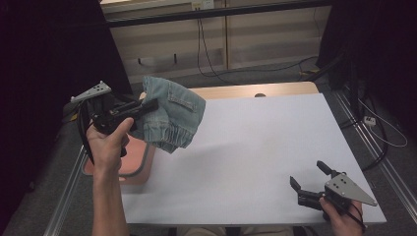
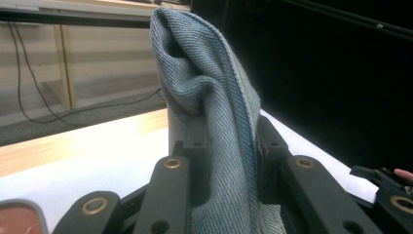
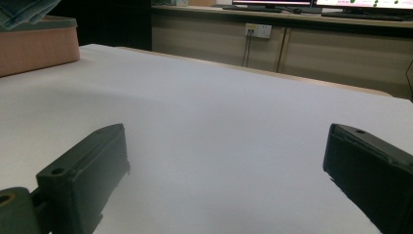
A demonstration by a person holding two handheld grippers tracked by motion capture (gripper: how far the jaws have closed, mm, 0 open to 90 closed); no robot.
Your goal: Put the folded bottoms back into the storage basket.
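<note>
Denim garment [image 1: 172, 113]: light blue, with a stitched pocket and a gathered hem, held in the air above the left edge of the white table [image 1: 255, 147], hanging clear of the surface. Beneath it, at the table's left edge, sits a pink tray [image 1: 140, 164] with a grey rim.

Left gripper [image 1: 147, 105]: raised above the table's left edge in the person's left hand [image 1: 108, 142]. Its jaws are clamped on the garment. In the left gripper view the denim [image 2: 219, 122] rises upright out of the narrow gap between the two black jaws, folded into a vertical ridge.

Right gripper [image 1: 307, 177]: low at the table's near right corner, held by the right hand [image 1: 342, 216], with a grey three-cornered plate [image 1: 351, 189] on top. Its jaws stand wide apart with nothing between them; the right gripper view shows bare white table surface [image 3: 219, 122] in the gap.
</note>
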